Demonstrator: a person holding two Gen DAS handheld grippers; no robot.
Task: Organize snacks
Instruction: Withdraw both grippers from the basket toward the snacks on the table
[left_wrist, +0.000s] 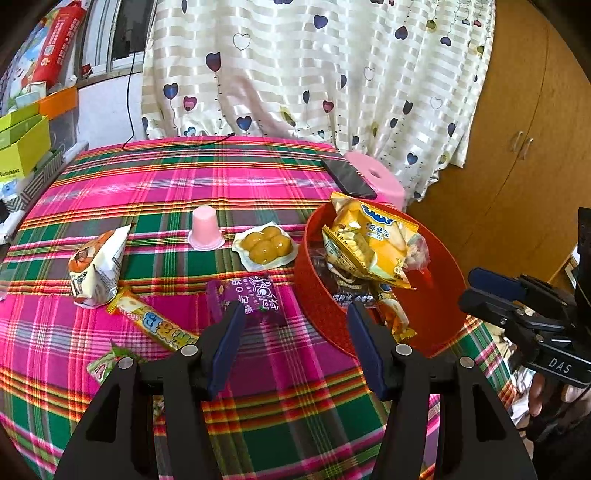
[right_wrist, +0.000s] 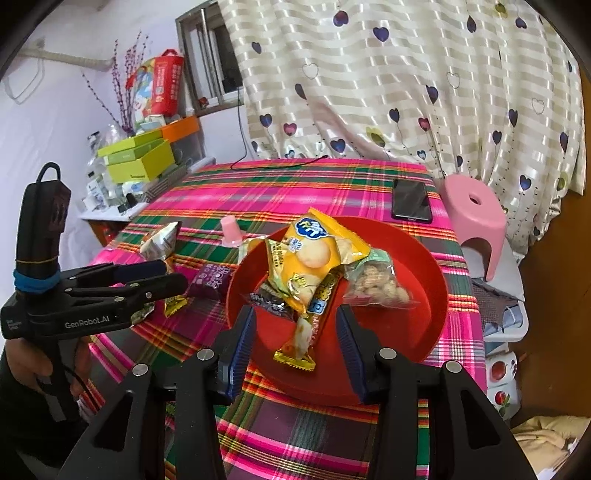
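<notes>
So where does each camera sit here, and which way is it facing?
Left wrist: on the left gripper, angled down across the plaid tablecloth at loose snacks and the red bowl; own open jaws, the other gripper at right.
Right wrist: on the right gripper, angled down over the bowl; own open jaws, the left gripper and its hand.
Shared: bowl, pink cup, phone.

Bowl (left_wrist: 436, 306) at the table's (left_wrist: 166, 177) right edge with snack packets (left_wrist: 369, 243) piled in it, phone (left_wrist: 347, 177) behind the bowl, stool (left_wrist: 376, 177) beyond the phone, jelly cup (left_wrist: 205, 229) and tray of 4 sweets (left_wrist: 264, 245) left of the bowl, purple packet (left_wrist: 255, 297) before them, carton (left_wrist: 98, 266) farther left
</notes>
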